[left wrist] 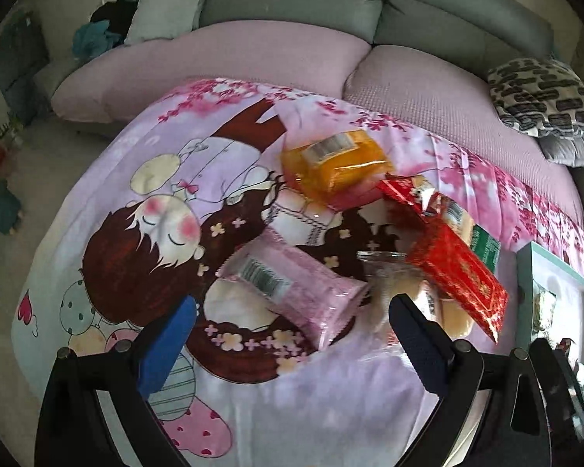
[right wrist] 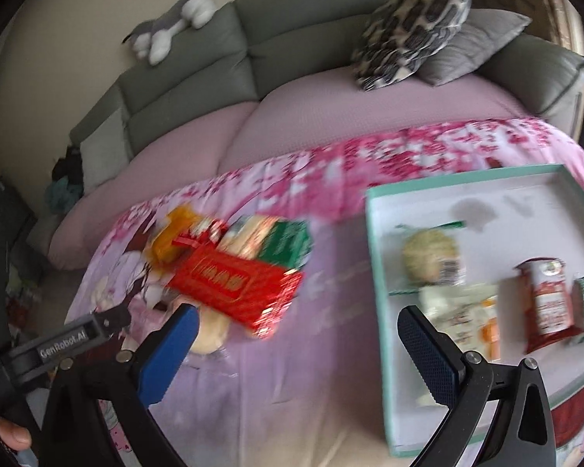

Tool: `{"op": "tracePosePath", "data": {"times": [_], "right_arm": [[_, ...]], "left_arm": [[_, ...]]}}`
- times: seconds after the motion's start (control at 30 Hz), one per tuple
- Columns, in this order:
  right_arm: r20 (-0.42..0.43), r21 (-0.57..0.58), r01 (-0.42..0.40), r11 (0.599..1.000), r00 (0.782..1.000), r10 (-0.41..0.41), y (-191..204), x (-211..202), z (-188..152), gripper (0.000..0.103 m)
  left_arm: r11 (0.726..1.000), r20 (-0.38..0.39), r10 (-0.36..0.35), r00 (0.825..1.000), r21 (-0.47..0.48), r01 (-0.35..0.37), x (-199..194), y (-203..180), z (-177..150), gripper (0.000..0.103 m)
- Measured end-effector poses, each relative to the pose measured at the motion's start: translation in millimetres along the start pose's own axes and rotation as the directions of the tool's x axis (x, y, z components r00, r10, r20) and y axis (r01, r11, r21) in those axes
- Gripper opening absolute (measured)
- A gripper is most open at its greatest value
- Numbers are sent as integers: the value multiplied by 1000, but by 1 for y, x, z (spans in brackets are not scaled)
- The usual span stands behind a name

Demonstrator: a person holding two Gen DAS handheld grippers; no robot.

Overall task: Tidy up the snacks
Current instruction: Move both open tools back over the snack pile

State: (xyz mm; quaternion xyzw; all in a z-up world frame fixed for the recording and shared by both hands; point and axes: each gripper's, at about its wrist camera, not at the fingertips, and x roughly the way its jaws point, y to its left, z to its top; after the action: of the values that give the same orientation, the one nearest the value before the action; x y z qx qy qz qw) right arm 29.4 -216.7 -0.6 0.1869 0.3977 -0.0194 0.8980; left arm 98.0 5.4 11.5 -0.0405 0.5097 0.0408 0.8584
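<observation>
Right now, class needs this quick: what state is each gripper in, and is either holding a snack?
Left gripper: open, holding nothing, above the pink packet.
Right gripper: open, holding nothing, between the snack pile and the tray.

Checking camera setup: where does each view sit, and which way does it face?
Left wrist: on the left tongs, open, looking down at a pink packet on the printed cloth, sofa behind.
Right wrist: on the right tongs, open, facing the white tray; the left tongs and a thumb show at left.
Shared: the red packet, cloth, sofa.
</observation>
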Motion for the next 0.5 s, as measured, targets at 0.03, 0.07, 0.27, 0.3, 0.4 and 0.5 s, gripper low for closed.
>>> {"op": "tracePosePath", "data": {"times": [0.03, 0.07, 0.27, 0.3, 0.4, 0.5], "right_arm": [[-12, -16, -9, 1000, 1000, 9, 6, 4, -2, 103], [-19, -25, -12, 1000, 1000, 12, 10, 6, -3, 103], [-76, -81, -4, 997, 997, -2, 27, 25, -14, 103], [-82, -89, -1, 996, 997, -6, 29, 30, -15, 103], [-86, -100, 2, 995, 996, -11, 32, 35, -17, 103], [-87, -116, 7, 993, 996, -17, 34, 37, -17, 103]], "left_arm": [[1000, -4, -1, 1000, -8, 1, 0, 4, 0, 99], [1000, -9, -3, 1000, -25, 3, 2, 10, 1, 99], [995, -39, -35, 999, -95, 32, 15, 35, 4, 99], [994, -46, -44, 998, -99, 39, 18, 37, 4, 99], [993, -52, -66, 996, -99, 61, 26, 38, 5, 99], [992, -66, -99, 993, -78, 94, 33, 36, 7, 99]]}}
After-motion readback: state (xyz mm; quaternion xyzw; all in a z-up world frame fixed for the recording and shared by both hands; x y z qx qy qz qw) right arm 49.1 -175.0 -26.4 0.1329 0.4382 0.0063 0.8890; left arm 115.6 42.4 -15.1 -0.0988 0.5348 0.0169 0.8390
